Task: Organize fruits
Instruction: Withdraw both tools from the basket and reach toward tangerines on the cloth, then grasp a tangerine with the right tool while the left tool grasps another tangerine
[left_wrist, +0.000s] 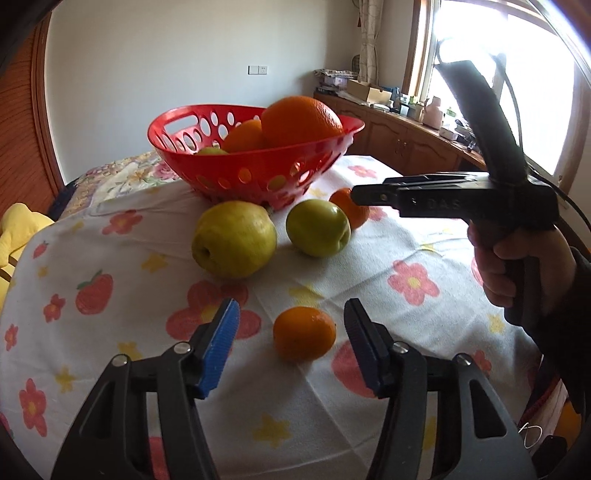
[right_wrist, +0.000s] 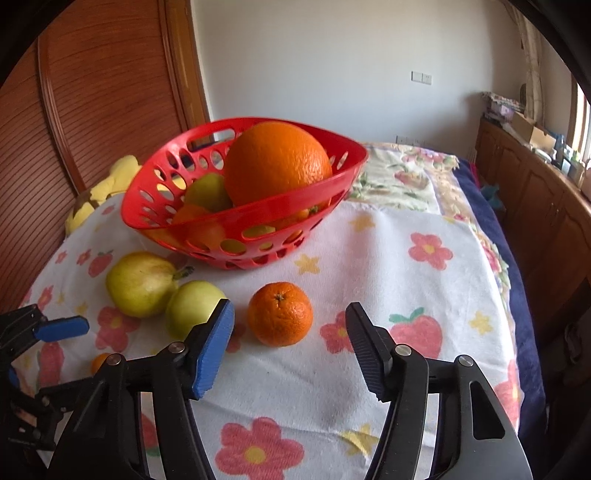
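Fruit is lying scattered on a flowered tablecloth (right_wrist: 369, 266) in front of a red perforated basket (right_wrist: 177, 218); the basket is already holding a big orange (right_wrist: 277, 162) with a green fruit (right_wrist: 208, 190) and smaller orange pieces tucked beside and below it. Just before the basket a yellow-green pear (left_wrist: 234, 243) is lying on its side; a green apple (left_wrist: 317, 227) is sitting right beside it, whether touching I cannot tell; a wrinkled mandarin (right_wrist: 280, 314) is resting a little apart from them. The right gripper (right_wrist: 291, 332) is hovering above the cloth with the mandarin showing between its blue pad (right_wrist: 214, 347) and its black pad (right_wrist: 364, 347); its jaws are standing apart, neither pad pressing the fruit. The left gripper (left_wrist: 291, 339) is framing a smooth small orange (left_wrist: 304, 332) in the same way; its jaws are also standing apart, clear of the peel on both sides. A hand (left_wrist: 517, 266) is gripping the right tool's handle in the left wrist view.
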